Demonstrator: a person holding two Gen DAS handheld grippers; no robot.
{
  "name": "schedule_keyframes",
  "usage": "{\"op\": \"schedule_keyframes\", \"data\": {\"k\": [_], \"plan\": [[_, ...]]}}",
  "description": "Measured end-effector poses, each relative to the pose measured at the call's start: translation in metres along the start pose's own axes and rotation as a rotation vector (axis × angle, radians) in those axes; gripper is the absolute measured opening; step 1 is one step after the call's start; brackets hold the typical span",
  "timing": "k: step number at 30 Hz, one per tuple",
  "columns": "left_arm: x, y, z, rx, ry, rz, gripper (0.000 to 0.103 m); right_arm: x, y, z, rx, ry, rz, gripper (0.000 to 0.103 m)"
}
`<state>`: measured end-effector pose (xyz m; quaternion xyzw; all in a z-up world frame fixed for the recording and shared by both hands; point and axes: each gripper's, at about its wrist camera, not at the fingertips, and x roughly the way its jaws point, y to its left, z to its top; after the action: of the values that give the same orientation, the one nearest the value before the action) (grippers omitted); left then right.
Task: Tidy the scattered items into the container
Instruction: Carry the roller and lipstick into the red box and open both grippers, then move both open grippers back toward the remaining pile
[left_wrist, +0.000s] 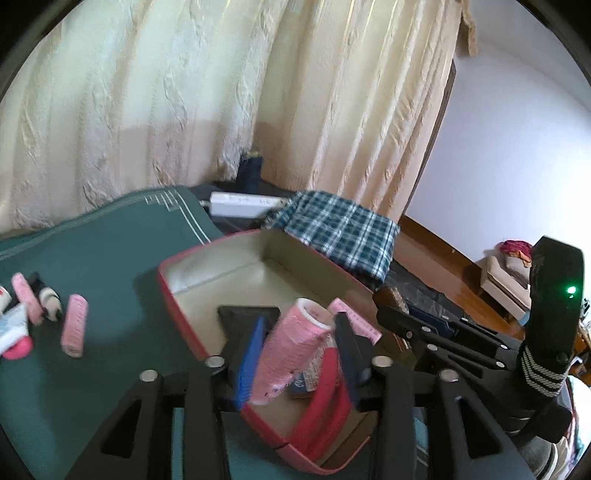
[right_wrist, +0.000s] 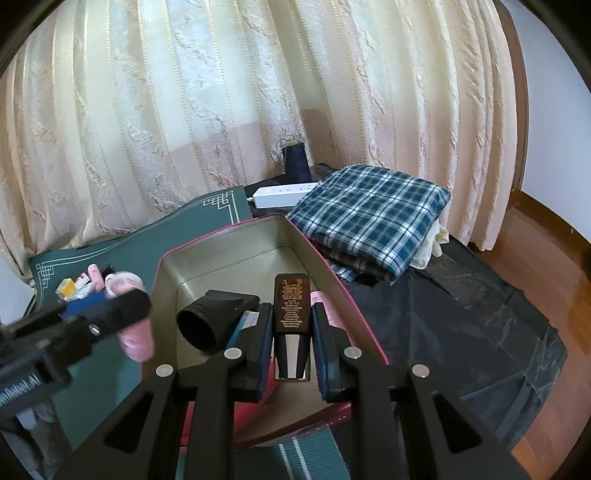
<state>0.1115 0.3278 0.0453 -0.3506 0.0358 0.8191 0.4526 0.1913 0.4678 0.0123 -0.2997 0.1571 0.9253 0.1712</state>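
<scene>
On the far left of the green mat (left_wrist: 110, 240) lie scattered items: a small pink hair roller (left_wrist: 75, 325) on its side, a second pink roller (left_wrist: 26, 301) and a few blurred tubes beside it. Right of them stands the open red box (left_wrist: 177, 295) with a pale lining; a black nozzle (right_wrist: 216, 317) lies on its floor. Behind the box are a white power strip (left_wrist: 243, 203) and folded plaid cloth (left_wrist: 343, 229), with cream curtains (left_wrist: 184, 92) beyond.

The left gripper (left_wrist: 301, 345) hovers over the box's near end, its blue pads on either side of a large pink roller (left_wrist: 295, 339); the picture does not settle whether they press on it. The right gripper (right_wrist: 291, 341), further right over the same box, is pinching a dark brown bottle (right_wrist: 291, 304) with gold lettering, held upright between its pads. A pink roller (right_wrist: 325, 306) lies in the box just right of it.
</scene>
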Motion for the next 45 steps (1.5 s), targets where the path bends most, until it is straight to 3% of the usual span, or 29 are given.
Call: {"op": "schedule_keyframes", "data": {"k": [9,16,21,33,45], "plan": [[-0.006,0.020,-0.002,-0.058,-0.004,0.046,0.044,0.007,-0.003,-0.002,0.021,0.027,0.001,0.023],[-0.019,0.039,-0.007,-0.088,-0.020,0.085,0.044,0.003,0.007,-0.001,0.014,0.010,0.008,0.065],[-0.032,0.050,-0.010,-0.098,-0.036,0.101,0.044,0.000,0.017,0.002,0.007,0.000,0.019,0.066],[-0.063,0.110,-0.030,-0.186,-0.054,0.196,0.044,0.003,0.097,-0.006,-0.120,0.016,0.148,0.066],[-0.117,0.214,-0.065,-0.323,-0.079,0.394,0.044,0.021,0.187,-0.017,-0.238,0.060,0.251,0.067]]}}
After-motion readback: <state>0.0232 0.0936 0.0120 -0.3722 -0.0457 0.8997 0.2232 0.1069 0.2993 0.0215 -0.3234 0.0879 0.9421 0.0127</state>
